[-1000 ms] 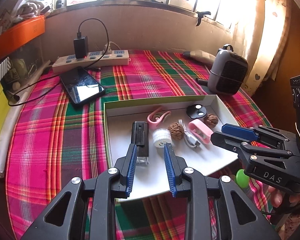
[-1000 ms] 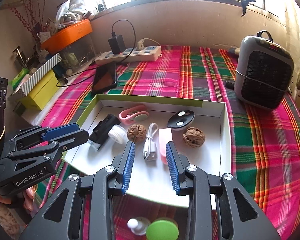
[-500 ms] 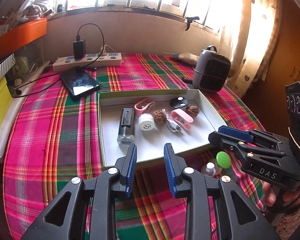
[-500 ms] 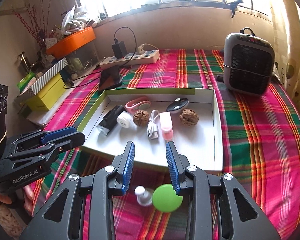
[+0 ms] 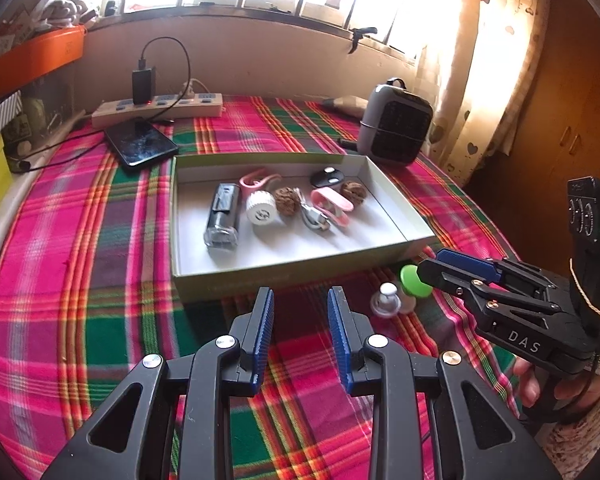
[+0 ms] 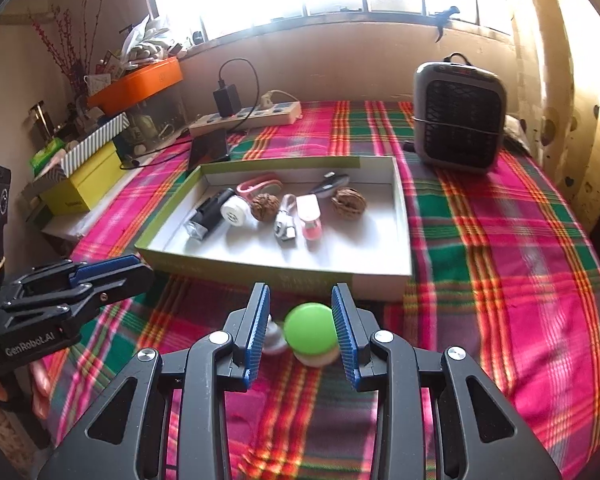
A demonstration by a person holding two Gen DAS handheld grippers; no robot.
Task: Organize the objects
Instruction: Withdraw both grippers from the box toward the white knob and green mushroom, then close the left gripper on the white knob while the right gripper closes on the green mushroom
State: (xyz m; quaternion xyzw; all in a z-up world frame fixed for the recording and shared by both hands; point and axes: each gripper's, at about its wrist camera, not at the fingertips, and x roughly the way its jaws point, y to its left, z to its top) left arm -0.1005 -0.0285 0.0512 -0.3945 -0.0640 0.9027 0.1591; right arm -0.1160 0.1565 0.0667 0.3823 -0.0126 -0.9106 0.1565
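1. A shallow white tray [image 5: 396,216] with green outer walls is set on a tabletop [image 5: 80,280] covered by a pink, green and red plaid cloth
2. Inside the tray, from left to right in the left wrist view, are seen a black device with a clear end [image 5: 222,216], a white round cap [image 5: 261,212], a walnut [image 5: 287,199], a coiled white cable [image 5: 314,218], a pink case [image 5: 332,203] and a second walnut [image 5: 354,193]; a pink clip [image 5: 254,180] and a black oval fob [image 5: 327,177] are laid behind them
3. A green-lidded jar [image 6: 311,334] and a small white-capped bottle [image 5: 386,300] are found on the cloth just in front of the tray's near wall, outside it
4. The right gripper [image 6: 302,330] is held with its jaws spread on either side of the green-lidded jar; contact with the pads cannot be told
5. The left gripper [image 5: 300,320] is held above bare cloth, jaws spread, nothing between them
6. A power strip [image 5: 158,106], a phone [image 5: 142,146] and a small grey heater [image 5: 396,126] are placed behind the tray
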